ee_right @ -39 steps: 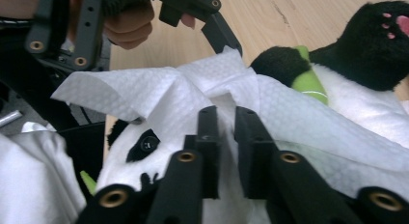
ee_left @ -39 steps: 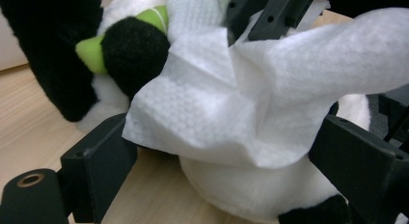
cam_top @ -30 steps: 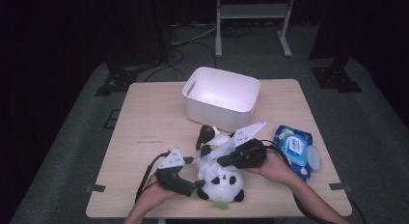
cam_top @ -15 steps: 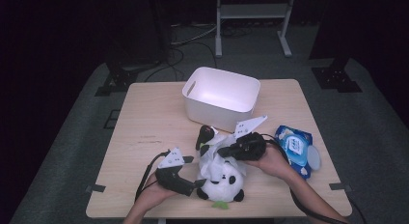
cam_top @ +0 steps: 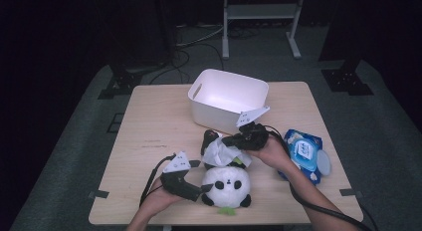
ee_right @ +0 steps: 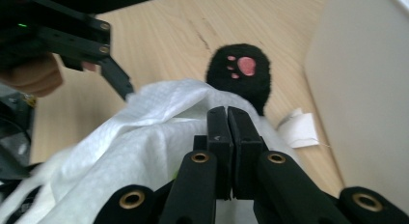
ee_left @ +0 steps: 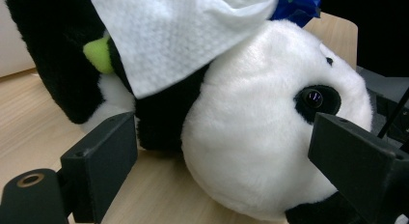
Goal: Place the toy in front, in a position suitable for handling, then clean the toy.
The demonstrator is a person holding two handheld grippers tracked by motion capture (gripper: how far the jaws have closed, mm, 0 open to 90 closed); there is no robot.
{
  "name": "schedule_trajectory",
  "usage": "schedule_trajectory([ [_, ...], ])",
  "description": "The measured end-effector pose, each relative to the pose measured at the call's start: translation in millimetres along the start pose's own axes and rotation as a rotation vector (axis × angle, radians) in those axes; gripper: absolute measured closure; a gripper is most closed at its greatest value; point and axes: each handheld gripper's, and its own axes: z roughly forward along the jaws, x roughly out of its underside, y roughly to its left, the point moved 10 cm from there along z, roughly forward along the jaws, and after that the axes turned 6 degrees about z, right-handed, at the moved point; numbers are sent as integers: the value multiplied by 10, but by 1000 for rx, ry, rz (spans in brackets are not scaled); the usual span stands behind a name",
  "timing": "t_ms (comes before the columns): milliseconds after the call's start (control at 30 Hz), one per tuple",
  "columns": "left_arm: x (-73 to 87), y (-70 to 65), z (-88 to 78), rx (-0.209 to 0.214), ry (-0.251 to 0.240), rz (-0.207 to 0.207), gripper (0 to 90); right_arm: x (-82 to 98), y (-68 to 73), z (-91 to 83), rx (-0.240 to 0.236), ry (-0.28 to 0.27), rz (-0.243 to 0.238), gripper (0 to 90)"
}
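Wiping goes best with light, short strokes: right gripper (cam_top: 234, 140) clenches a white textured wet wipe (cam_top: 221, 154) over the black-and-white plush panda (cam_top: 225, 183) near the tabletop's front edge, left gripper (cam_top: 201, 188) bracketing its head, unclenched.

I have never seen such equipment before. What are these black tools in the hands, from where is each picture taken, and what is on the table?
A person sits at a wooden table and holds a hand-operated gripper with two black jaws in each hand. One picture comes from a camera above the table; the other two come from small cameras mounted on the grippers. The left gripper has its jaws open on either side of the head of a toy panda. The right gripper is shut on a white wipe lying over the panda's body. Also on the table are a white tub and a blue pack of wipes.
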Motion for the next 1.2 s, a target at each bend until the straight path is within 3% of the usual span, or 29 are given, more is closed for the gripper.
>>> schedule_trajectory([
  [200,2,6,-14,-3,0,1,88,12,-11,-6,2,13,-2,880],
  [800,-9,-6,-30,-3,-3,4,88,96,90,-279,-23,-23,1,880],
  [1000,-7,-13,-7,-5,-4,0,89,179,206,-365,-51,-30,-1,880],
  [1200,-4,-12,-17,-9,-2,2,88,314,346,-372,-81,1,-14,880],
])
